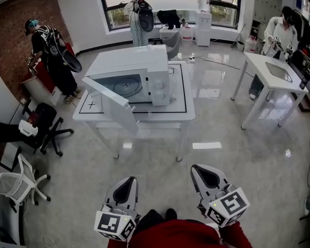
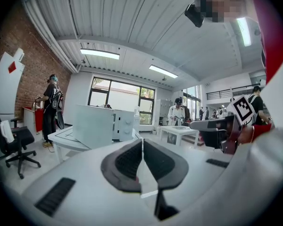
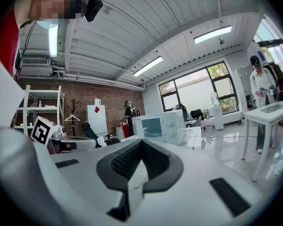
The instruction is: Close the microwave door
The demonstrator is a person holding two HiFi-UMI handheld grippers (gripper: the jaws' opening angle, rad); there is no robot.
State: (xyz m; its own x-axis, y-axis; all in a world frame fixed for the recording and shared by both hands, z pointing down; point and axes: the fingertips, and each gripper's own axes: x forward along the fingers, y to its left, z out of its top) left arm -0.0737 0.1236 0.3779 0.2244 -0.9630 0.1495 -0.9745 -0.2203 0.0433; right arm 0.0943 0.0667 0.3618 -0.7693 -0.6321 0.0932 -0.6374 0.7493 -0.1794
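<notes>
Both grippers sit low and close to me in the head view: the left gripper [image 1: 127, 182] and the right gripper [image 1: 200, 170]. Each one has its fingers [image 2: 127, 160] clenched together with nothing between them. There's a stretch of shiny floor [image 1: 222, 154] between them and the worktop [image 1: 183, 112]. The microwave [image 1: 144, 74] stands on that worktop, well apart from the fingers, ahead and a bit left of centre. Its door [image 1: 111, 103] hangs open, swung out toward me from the oven's left side. Further back, one person [image 1: 51, 56] is by the brick wall and another's at a second table [image 1: 256, 61].
</notes>
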